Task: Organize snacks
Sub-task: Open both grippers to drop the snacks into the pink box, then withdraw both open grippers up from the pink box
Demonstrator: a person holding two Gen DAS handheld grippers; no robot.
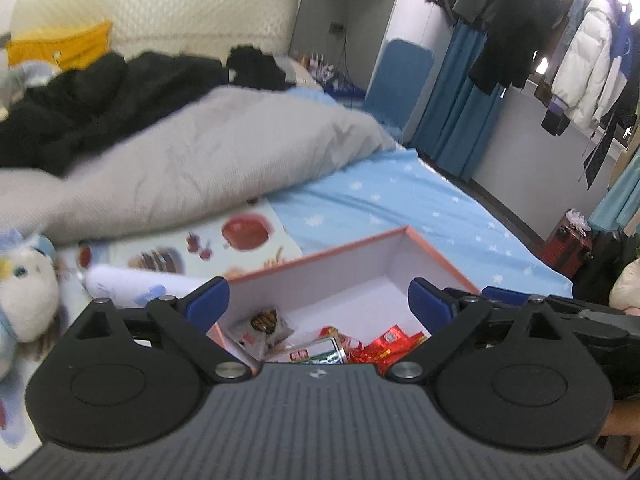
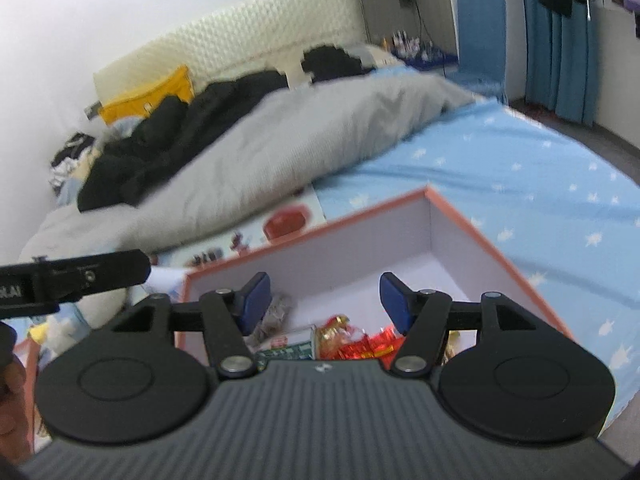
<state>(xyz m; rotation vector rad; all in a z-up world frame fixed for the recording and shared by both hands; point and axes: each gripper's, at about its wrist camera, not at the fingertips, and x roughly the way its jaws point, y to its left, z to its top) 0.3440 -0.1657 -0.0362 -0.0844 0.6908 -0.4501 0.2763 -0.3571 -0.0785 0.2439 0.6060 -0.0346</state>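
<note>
A pink-rimmed box (image 1: pixel 356 246) with a white inside lies on the bed; it also shows in the right wrist view (image 2: pixel 480 236). Inside it lie red foil snack packets (image 1: pixel 390 346), a green and white pack (image 1: pixel 316 354) and a clear-wrapped snack (image 1: pixel 262 326). In the right wrist view the red packets (image 2: pixel 360 344) and the green pack (image 2: pixel 286 350) show too. My left gripper (image 1: pixel 320 304) is open and empty above the box. My right gripper (image 2: pixel 324 300) is open and empty above the same box.
A grey duvet (image 1: pixel 192 168) and black clothes (image 1: pixel 100 100) cover the back of the bed. A fruit-printed mat (image 1: pixel 180 248) lies left of the box, with a plush toy (image 1: pixel 24 292) at far left. The blue starred sheet (image 2: pixel 520 176) spreads to the right.
</note>
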